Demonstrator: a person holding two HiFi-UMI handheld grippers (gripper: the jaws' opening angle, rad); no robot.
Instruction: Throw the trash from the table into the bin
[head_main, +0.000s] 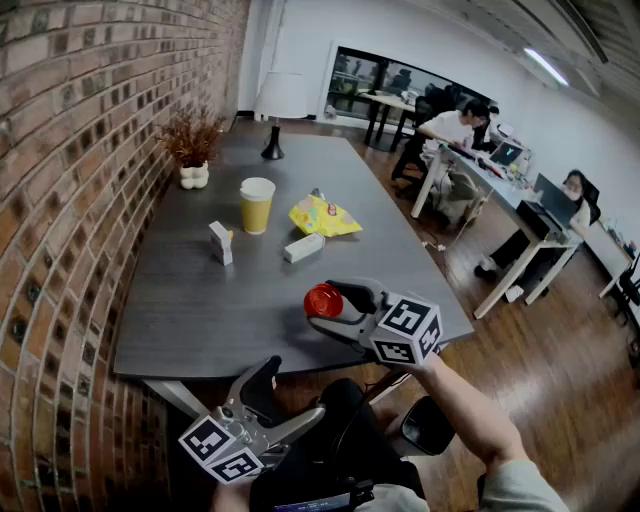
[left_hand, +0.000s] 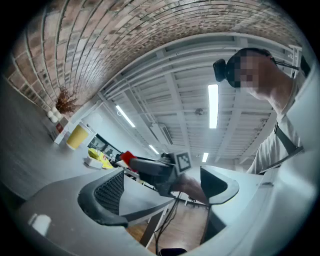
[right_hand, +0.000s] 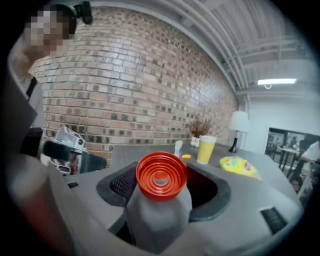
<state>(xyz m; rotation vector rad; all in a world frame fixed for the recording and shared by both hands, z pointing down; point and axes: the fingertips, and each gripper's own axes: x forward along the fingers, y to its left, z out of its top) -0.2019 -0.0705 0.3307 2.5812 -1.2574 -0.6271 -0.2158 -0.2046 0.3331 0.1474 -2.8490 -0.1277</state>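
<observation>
Red-capped, matt grey bottle (right_hand: 159, 210) is being clamped by the right gripper (right_hand: 165, 187) just above the table's (head_main: 230, 310) near edge, jaws spread wide on its body. Slippage is being risked: the smooth body may be worked loose during a swing. No bin is being shown. Left gripper (left_hand: 162, 189) is being carried released, empty, below that edge.

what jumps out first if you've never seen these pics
The grey bottle with a bright red cap catches the eye first, clamped in the right gripper over the near edge of the dark grey table. Beyond it, a yellow paper cup and a crinkled yellow snack bag sit mid-table, with a brick wall along the left.
</observation>
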